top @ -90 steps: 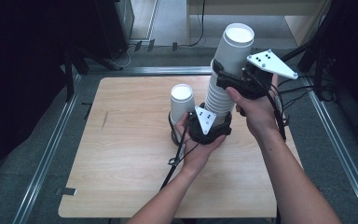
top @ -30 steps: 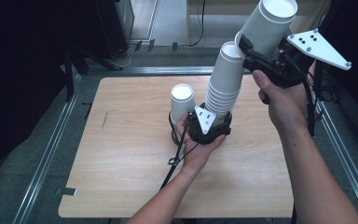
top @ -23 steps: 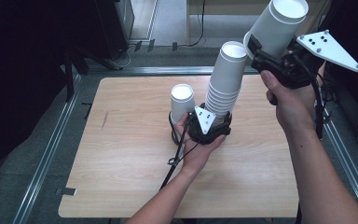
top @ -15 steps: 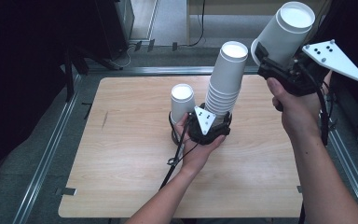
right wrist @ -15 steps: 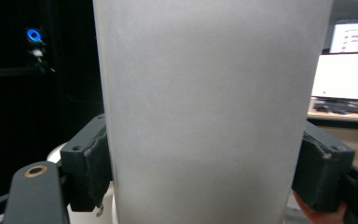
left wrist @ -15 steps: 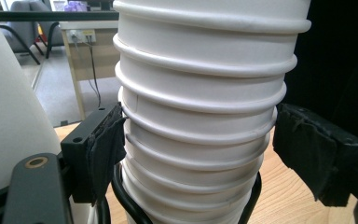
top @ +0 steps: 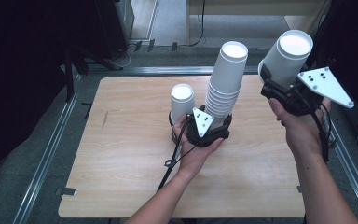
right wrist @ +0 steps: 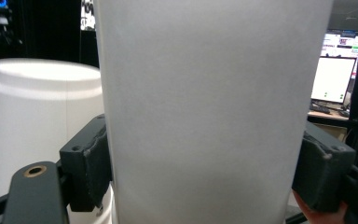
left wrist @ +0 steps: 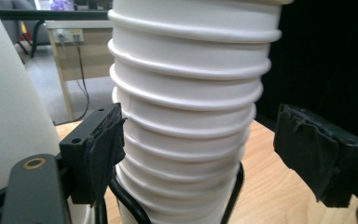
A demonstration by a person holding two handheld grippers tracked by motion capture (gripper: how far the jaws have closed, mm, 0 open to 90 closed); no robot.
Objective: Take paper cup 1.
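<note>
Probably the main risk now is that the stack of paper cups (top: 225, 84) tips over on the table (top: 121, 163), because the left gripper (left wrist: 223, 144) has its jaws released: one pad touches the stack, the other stands apart. The right gripper (right wrist: 205, 177) is clenched on a single paper cup (top: 285, 58), held in the air right of the stack; squeezing could dent it. Another separate cup (top: 182, 101) stands upside down just beside the stack. Nothing is visible inside any cup.
</note>
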